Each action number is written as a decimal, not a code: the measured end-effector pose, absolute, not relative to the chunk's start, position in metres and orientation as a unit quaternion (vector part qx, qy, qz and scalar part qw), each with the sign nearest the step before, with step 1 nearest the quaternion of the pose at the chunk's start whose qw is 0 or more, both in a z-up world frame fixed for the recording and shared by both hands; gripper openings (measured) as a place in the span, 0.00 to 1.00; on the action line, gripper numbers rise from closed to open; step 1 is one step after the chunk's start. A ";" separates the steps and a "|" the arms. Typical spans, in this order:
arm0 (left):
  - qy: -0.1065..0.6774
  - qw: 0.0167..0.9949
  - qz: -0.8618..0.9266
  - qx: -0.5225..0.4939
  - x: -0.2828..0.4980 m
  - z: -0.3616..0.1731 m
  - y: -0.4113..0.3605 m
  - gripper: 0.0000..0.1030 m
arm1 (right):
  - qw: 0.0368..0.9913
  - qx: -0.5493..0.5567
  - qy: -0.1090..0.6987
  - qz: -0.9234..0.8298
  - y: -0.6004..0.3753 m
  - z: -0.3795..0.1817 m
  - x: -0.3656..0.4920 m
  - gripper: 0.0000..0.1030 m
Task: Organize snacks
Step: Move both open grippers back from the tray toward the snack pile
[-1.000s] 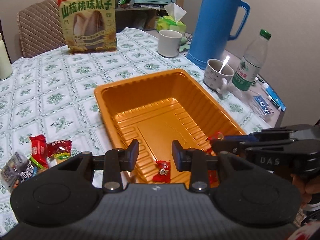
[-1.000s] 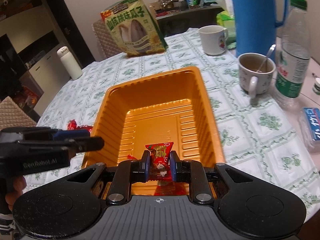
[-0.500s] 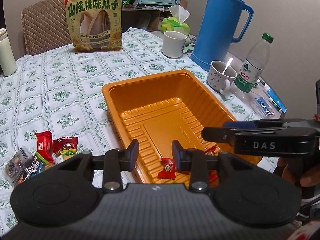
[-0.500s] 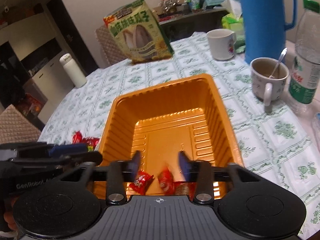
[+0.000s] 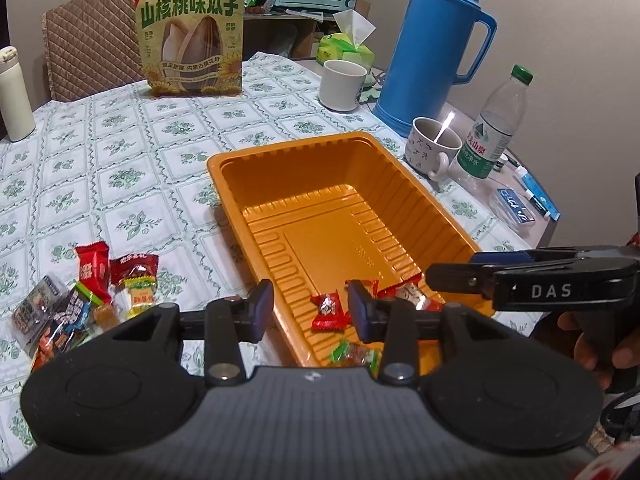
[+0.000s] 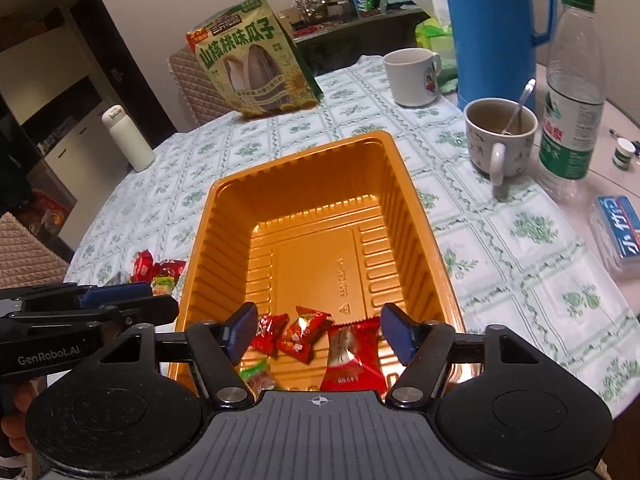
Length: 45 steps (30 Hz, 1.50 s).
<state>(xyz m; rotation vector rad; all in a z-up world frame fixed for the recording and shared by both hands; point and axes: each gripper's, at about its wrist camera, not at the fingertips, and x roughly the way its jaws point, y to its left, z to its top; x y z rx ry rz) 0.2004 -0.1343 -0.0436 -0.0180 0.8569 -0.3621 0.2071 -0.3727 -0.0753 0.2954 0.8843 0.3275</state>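
The surface (image 5: 120, 152) with its green flower cloth is filling most of both views. The orange tray (image 5: 420, 196) is sitting in the middle of it, with its long side running from the bottom of the frame up toward the top.

A big seed bag (image 5: 190, 32) is standing at the upper left in the left view, and a blue flask (image 5: 436, 44) is standing at the upper right. Neither looks like part of the next move.

The right gripper (image 6: 318, 330) is hanging over the near end of the tray. Its jaws are standing wide apart and are holding nothing. Below them, a few tray candies (image 6: 302, 334) are lying on the tray floor at the bottom of the frame.

The left gripper (image 5: 310, 310) is hanging over the near left rim of the tray. Its jaws are also apart and are holding nothing.

The loose candies (image 5: 96, 292) are lying in a small pile on the cloth at the lower left of the left view, outside the tray. They are lying to the left of the left jaws and near them. The tray is lying between this pile and the right gripper, so the left gripper is nearer. I think it is the one to go for the pile next. The red packs are pointing up and down in the frame.
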 end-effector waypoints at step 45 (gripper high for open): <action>0.430 0.899 -0.086 0.000 0.166 -0.060 0.063 0.49 | 0.872 0.122 0.426 0.207 -0.190 -0.057 0.171 0.77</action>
